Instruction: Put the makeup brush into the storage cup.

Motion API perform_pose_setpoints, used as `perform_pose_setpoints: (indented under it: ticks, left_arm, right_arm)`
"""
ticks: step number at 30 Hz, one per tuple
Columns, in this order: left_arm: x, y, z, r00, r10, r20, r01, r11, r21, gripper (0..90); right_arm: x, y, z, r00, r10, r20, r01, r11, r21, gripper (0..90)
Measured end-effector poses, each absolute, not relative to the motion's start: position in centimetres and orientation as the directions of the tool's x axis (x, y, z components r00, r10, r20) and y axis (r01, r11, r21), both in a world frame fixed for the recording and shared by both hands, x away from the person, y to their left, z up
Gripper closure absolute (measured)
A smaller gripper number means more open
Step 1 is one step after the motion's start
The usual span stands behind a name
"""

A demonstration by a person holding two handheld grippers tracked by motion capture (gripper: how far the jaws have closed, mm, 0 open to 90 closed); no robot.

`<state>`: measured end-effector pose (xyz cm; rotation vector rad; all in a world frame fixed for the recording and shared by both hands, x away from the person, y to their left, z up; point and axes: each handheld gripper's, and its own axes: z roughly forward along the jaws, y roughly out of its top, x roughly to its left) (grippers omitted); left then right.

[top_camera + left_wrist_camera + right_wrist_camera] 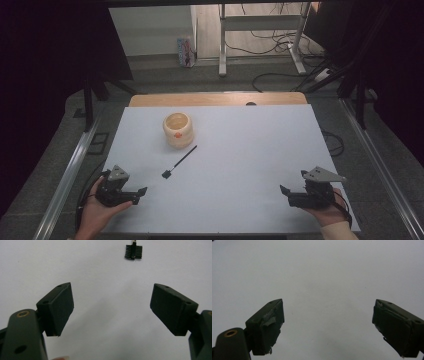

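A small black brush (179, 162) with a thin handle lies on the white table (250, 165), its bristle head toward me and its handle tip near a pale wooden cup (178, 130). The cup stands upright at the back left of the table. My left gripper (142, 192) rests near the front left edge, open, pointing right toward the brush head (133, 252), which lies well ahead of its jaws. At the front right my right gripper (283, 192) is open, pointing left over bare table (324, 277). Nothing sits between either pair of jaws.
Beyond the table's wooden back edge (215, 98) is a carpeted floor with desk legs (222, 50), cables and a small carton (185, 51). Metal rails (70, 170) run along both sides of the table. Dark curtains hang left and right.
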<state>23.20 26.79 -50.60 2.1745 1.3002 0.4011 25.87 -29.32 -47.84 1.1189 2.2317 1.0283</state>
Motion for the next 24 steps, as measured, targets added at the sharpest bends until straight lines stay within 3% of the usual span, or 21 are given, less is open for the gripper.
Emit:
perform_pose_setpoints:
  ticks: [24]
  left_arm:
    - [23.24, 26.91, -50.26, 0.473, 0.88, -0.054, 0.723, -0.352, 0.594, 20.0]
  right_arm:
    - [25.85, -29.19, -47.77, -0.585, 0.81, -0.032, 0.498, 0.39, 0.774, 11.9]
